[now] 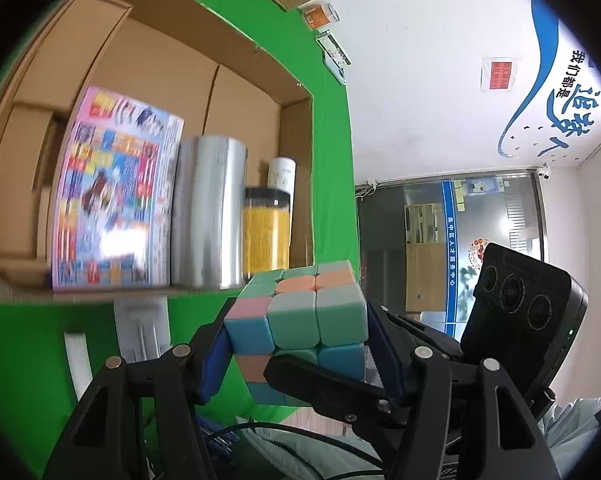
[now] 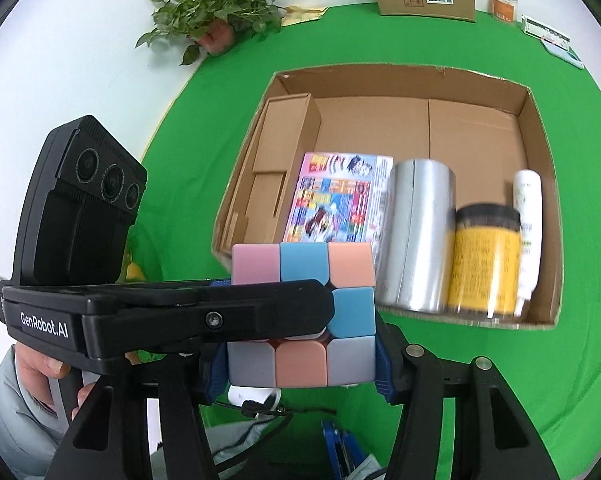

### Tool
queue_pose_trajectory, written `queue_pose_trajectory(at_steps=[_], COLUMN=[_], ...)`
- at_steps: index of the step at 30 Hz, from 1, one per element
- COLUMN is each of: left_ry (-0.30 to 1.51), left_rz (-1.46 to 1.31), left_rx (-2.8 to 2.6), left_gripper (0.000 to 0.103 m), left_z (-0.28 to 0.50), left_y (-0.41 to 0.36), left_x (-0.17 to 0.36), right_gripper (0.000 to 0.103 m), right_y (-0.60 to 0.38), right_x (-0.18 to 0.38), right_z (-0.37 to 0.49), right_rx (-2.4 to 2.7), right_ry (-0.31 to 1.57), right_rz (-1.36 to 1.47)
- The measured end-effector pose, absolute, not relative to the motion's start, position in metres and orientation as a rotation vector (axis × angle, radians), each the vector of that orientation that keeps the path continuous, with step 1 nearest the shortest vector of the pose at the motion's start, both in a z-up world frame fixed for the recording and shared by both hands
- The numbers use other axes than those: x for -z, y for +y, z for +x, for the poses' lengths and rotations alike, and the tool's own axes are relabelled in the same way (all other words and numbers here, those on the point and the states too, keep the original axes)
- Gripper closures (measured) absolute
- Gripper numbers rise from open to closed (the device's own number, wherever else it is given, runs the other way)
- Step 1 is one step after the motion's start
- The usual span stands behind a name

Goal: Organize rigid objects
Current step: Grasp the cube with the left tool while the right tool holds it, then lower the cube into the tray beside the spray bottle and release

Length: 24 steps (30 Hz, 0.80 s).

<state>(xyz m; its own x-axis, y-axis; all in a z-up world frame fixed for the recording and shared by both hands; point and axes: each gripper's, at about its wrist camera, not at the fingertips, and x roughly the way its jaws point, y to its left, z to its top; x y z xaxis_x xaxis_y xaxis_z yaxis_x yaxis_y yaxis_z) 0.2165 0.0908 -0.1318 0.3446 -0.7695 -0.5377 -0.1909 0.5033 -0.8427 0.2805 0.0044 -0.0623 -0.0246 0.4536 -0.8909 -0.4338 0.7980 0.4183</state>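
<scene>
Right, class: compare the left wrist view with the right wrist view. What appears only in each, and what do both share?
Only the left wrist view shows the wall's blue lettering and the glass doorway. Only the right wrist view shows the potted plant and a hand on the other tool's handle. Both share the pastel cube, gripped by the left gripper and the right gripper, and the cardboard box holding the magazine, silver cylinder, yellow jar and white bottle.
</scene>
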Motion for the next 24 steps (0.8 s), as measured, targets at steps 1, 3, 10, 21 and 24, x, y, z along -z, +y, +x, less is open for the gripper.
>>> queue_pose_trajectory(at_steps=[1,3,10,21,24], left_ry=[1.195,1.203,1.244,1.448,1.519], left_rz=[-1.0,-0.981,-0.93,-0.841,-0.794], left_rx=[0.483,0.5,0.572,0.585,0.562], left_gripper=[0.042,0.042,0.042,0.042,0.038], left_z=[0.227,0.245,0.338,0.455,0.459], left_y=[0.09,0.087,0.062,0.017,0.007], left_x=[0.132,0.134,0.148,0.217,0.233], right_gripper=[0.049,0.049,0.049,0.049,0.049], right_y=[0.004,0.001,-0.033,-0.097,-0.106], right_x=[0.065,0.069,0.09,0.188,0.214], right_z=[0.288,0.307,0.389,0.506,0.509], right_rx=[-0.703,-0.685,-0.605,-0.517,-0.493], right_ry=[1.427,1.42,1.384,1.42,1.45], right_rz=[0.024,0.044,0.105,0.293,0.297])
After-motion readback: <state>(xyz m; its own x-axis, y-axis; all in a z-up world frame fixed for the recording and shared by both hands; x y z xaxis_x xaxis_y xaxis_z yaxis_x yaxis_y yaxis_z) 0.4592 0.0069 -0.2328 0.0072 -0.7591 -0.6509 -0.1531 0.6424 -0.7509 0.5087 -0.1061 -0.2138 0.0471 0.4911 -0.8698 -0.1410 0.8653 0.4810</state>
